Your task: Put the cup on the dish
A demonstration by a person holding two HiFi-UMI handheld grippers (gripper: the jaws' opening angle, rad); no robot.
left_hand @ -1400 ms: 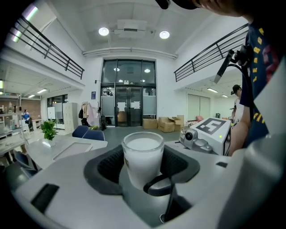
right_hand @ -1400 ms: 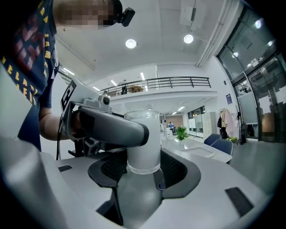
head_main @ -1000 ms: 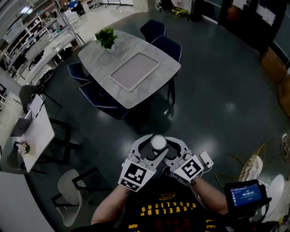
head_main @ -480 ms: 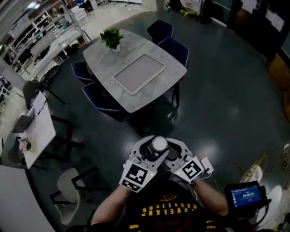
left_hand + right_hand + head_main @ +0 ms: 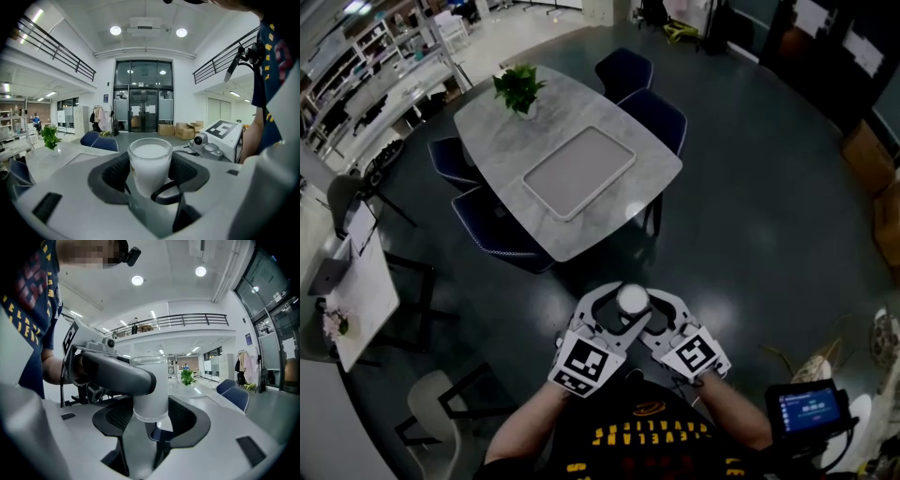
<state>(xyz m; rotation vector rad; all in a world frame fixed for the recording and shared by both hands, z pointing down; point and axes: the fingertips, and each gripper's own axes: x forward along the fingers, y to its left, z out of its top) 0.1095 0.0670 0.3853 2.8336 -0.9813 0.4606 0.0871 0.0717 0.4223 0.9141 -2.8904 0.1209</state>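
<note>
**A:** Where's the frosted cup (image 5: 631, 298)?

**B:** In the air over the dark floor (image 5: 750, 187), well short of the marble table (image 5: 502, 141). The left gripper (image 5: 150, 174) has its jaws wide and clamped on the cup's sides. The right gripper (image 5: 151, 420) closes on it crosswise, probably to steady the carry.

**A:** And the dish?

**B:** Only a shallow rectangular tray (image 5: 578, 172) lies mid-table, with a potted plant (image 5: 518, 86) at the table's far end. That's likely the target, since no other dish shows.

**A:** Anything unclear?

**B:** The left gripper's jaw covers one of the right gripper's pads, so contact there is my guess. The frosting hides whether the cup holds anything.
</note>
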